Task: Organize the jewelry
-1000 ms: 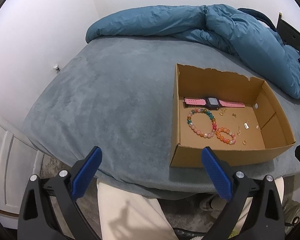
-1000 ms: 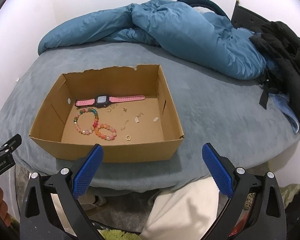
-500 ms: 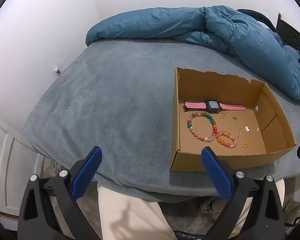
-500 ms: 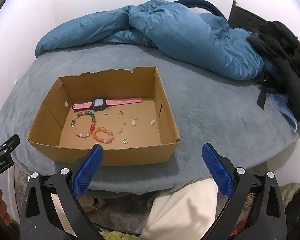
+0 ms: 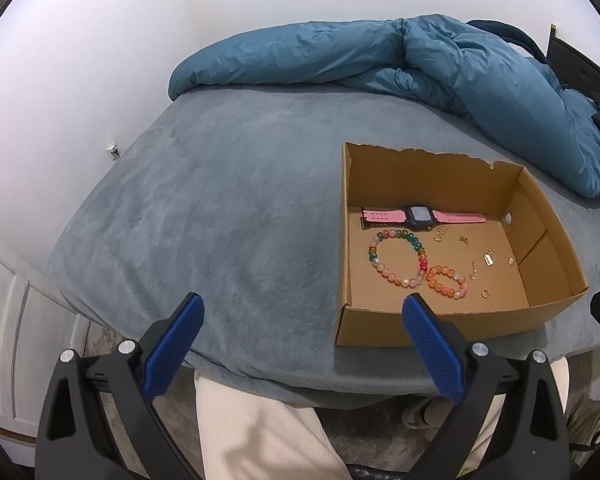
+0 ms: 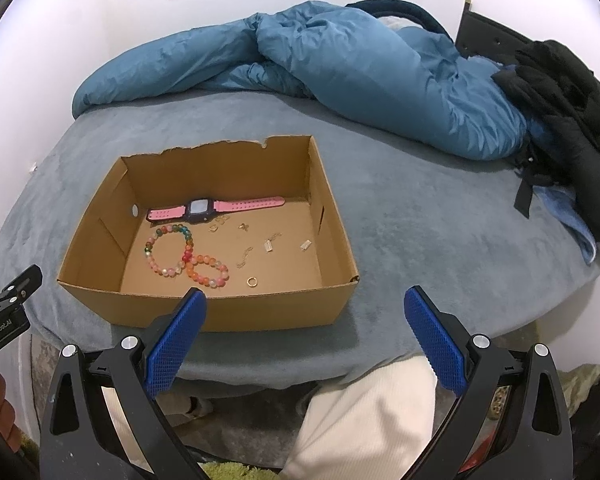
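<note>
The bed takes up most of both views, with a rumpled blue duvet at 12 o'clock and a black jacket out at 2. A torn cardboard box sits near the bed's front edge, and all the jewelry's already inside: pink watch along the back, a multicolor bead bracelet touching a smaller orange bracelet, then a gold ring at 6 o'clock plus tiny gold bits too small to make out.

Looks like the very start, nothing picked yet. Left gripper and right gripper both hover short of the box, jaws wide apart, empty. Next move probably means reaching over the front wall and pinching carefully.

Only readable text: "GenRobot.AI" on the left gripper's side.
</note>
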`<action>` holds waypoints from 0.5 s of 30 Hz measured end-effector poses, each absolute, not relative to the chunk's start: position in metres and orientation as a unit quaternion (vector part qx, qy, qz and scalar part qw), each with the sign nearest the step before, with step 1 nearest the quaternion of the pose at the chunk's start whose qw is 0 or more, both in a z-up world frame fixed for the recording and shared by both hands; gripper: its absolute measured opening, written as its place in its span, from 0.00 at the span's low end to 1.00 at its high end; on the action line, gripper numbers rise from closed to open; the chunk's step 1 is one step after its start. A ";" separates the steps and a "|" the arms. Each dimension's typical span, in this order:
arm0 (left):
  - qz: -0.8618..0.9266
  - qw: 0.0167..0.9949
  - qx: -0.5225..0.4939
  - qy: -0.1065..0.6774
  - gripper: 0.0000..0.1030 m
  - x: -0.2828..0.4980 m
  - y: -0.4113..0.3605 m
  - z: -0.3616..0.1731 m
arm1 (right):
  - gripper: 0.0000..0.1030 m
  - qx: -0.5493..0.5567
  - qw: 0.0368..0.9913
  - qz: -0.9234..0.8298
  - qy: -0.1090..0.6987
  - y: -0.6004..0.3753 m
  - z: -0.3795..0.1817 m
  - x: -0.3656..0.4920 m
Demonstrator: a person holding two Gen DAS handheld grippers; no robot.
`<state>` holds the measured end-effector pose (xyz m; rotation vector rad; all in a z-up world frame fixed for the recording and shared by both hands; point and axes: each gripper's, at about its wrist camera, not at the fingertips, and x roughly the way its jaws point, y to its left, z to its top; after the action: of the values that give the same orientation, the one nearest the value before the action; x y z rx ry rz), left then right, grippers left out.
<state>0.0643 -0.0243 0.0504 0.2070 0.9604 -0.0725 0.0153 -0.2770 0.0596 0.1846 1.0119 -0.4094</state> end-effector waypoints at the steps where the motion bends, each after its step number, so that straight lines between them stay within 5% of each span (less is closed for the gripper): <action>1: -0.034 0.881 0.099 0.461 0.95 0.064 -0.024 0.050 | 0.92 0.088 0.851 -0.194 0.481 -0.277 0.060 0.015; 15: -0.042 0.888 0.096 0.448 0.95 0.062 -0.027 0.054 | 0.92 0.084 0.855 -0.195 0.473 -0.275 0.063 0.014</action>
<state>0.0616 -0.0267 0.0540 0.1993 0.9319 -0.0874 0.0138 -0.2749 0.0629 0.1764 0.9952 -0.4095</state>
